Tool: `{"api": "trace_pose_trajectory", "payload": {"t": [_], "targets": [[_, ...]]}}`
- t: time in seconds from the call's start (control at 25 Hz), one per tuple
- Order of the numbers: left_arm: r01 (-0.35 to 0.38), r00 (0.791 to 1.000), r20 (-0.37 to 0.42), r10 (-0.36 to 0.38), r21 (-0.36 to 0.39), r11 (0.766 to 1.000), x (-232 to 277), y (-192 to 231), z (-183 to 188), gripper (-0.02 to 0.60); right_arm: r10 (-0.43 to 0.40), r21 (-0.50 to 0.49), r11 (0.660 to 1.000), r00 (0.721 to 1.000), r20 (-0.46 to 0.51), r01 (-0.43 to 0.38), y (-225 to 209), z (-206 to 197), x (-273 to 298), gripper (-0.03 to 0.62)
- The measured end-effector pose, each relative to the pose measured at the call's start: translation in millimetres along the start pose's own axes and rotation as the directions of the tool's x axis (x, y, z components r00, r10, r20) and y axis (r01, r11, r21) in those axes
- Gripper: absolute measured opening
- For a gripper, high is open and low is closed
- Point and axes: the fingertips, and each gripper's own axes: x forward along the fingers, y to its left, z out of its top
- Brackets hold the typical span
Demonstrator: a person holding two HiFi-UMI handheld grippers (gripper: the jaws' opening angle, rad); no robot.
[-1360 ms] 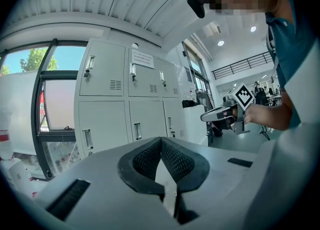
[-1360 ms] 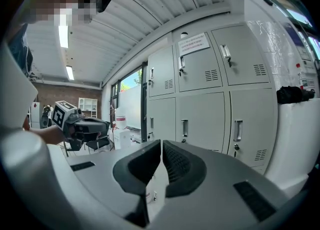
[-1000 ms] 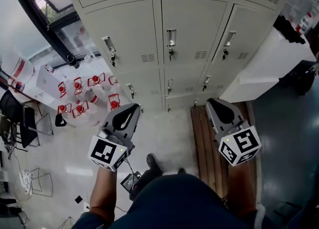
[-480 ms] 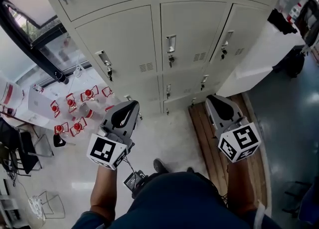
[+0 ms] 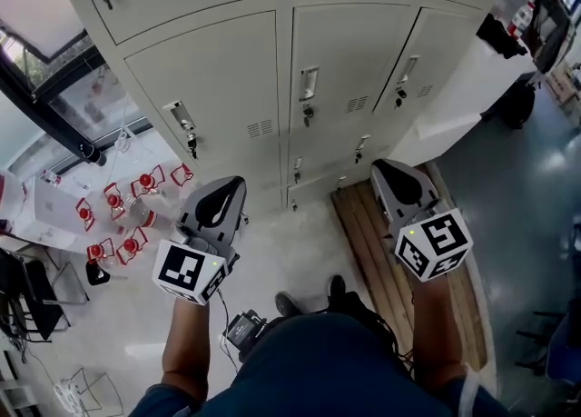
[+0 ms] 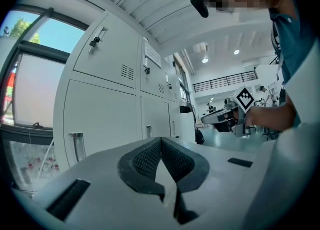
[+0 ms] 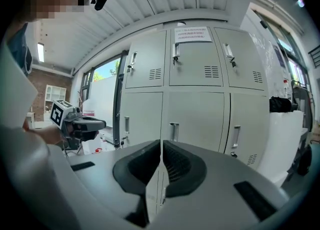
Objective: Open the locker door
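Note:
A bank of pale grey lockers (image 5: 272, 61) stands ahead with its doors closed. The middle door (image 5: 340, 52) has a metal handle (image 5: 309, 84) with a key below it, and that handle (image 7: 173, 131) lies straight ahead in the right gripper view. My left gripper (image 5: 234, 184) is held level short of the lockers, shut and empty, its pads meeting (image 6: 161, 140). My right gripper (image 5: 381, 168) is also shut with nothing held (image 7: 161, 144). Neither touches a door. Each gripper shows in the other's view: the right gripper (image 6: 220, 118), the left gripper (image 7: 95, 123).
A wooden bench (image 5: 372, 243) runs along the floor under my right hand. Red-and-white items (image 5: 118, 206) lie on the floor at left by a black-framed window (image 5: 45, 106). A white counter (image 5: 463, 97) with a black bag (image 5: 499, 38) stands at right.
The lockers have drawn nearer in the head view and both grippers have moved toward them. Both stay shut and empty.

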Motion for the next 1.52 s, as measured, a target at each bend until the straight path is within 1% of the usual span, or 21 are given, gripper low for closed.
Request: {"api": "trace_pose_trajectory", "payload": {"t": [0.16,0.36,0.56,1.0,1.16,1.52], "targets": [[-0.021,1.000,-0.008,0.021,-0.009,1.000,8.3,11.3,-8.1,0.017,0.022,-0.010,1.000,1.000,0.007,-0.022,-7.9,3.7,20.6,0.038],[-0.068,0.997,-0.026,0.067,-0.026,0.997,17.6,19.8,-15.6,0.017,0.082,-0.030,0.996,0.997,0.009,-0.082,-15.9,8.5,49.7,0.038],[-0.097,0.995,-0.038,0.096,-0.023,0.995,27.4,28.5,-16.7,0.017,0.124,-0.036,0.992,0.992,0.008,-0.123,-28.8,12.4,84.3,0.038],[-0.188,0.979,-0.089,0.183,-0.050,0.981,34.1,53.0,-35.6,0.017,0.219,-0.060,0.973,0.975,-0.035,-0.221,-36.4,7.2,160.8,0.038],[-0.219,0.972,-0.103,0.211,-0.066,0.974,34.2,61.9,-44.8,0.017,0.232,-0.077,0.969,0.971,-0.054,-0.235,-37.3,2.0,188.7,0.038],[-0.257,0.963,-0.115,0.245,-0.107,0.961,36.9,69.9,-61.5,0.017,0.236,-0.084,0.967,0.969,-0.079,-0.242,-41.8,-9.8,239.0,0.041]]}}
